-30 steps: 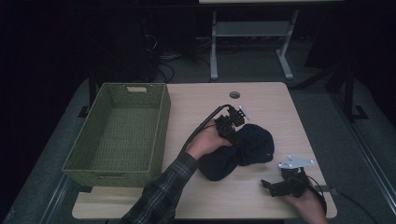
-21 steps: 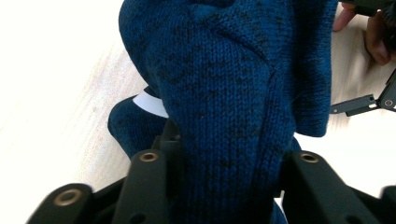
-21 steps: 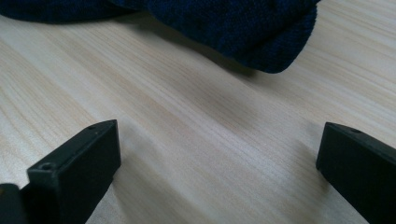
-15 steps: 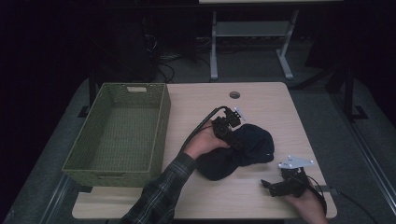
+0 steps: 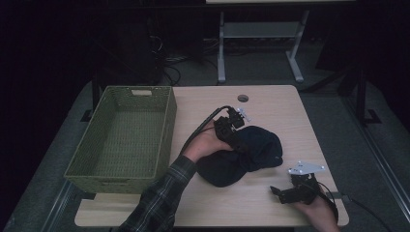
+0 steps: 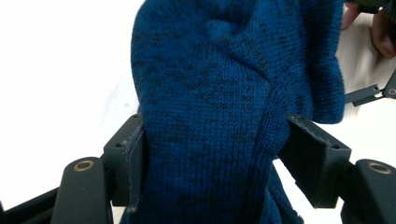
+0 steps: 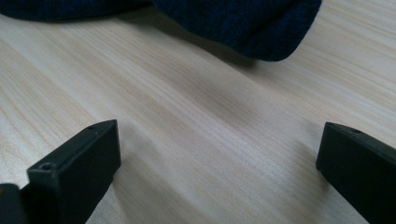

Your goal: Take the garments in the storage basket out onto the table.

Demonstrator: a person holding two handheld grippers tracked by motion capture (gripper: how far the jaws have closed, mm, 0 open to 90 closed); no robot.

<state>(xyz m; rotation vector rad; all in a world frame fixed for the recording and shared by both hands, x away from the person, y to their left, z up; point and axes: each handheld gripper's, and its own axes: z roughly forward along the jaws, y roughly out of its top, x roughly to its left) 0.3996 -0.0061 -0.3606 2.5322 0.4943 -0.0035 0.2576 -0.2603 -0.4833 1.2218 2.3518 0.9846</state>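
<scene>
Hat [image 5: 241, 157]: a dark blue knit piece, soft and crumpled into a rounded heap, lying on the table's near middle, right of the basket.
Knit [image 6: 224, 107]: in the left gripper view the wool shows a fine ribbed stitch flecked with black, with a seam ridge running down its right side and a bulging fold at the top.
Left gripper [image 5: 237, 137]: black, angular, held at the hat's left edge; its two flat jaws are clamped on a thick fold of the knit, which fills the gap between them and presses against both inner faces.
Left hand [image 5: 203, 145]: wrapped round the gripper's body, coming from a plaid sleeve [image 5: 159, 203]; a black cable arcs up from the gripper.
Right gripper [image 5: 285, 193]: black, with a grey three-cornered plate on top, resting low near the table's near right corner, apart from the hat; its jaws stand wide apart with bare wood between them, holding nothing.
Hat edge [image 7: 261, 32]: in the right gripper view a rounded dark hem lies ahead of the jaws, not touching them.
Table [image 5: 275, 108]: pale wood with straight grain, rectangular, with a round hole near its far edge.
Basket [image 5: 167, 130]: green, woven, rectangular and deep, with a slot handle in its far wall, at the table's left.
</scene>
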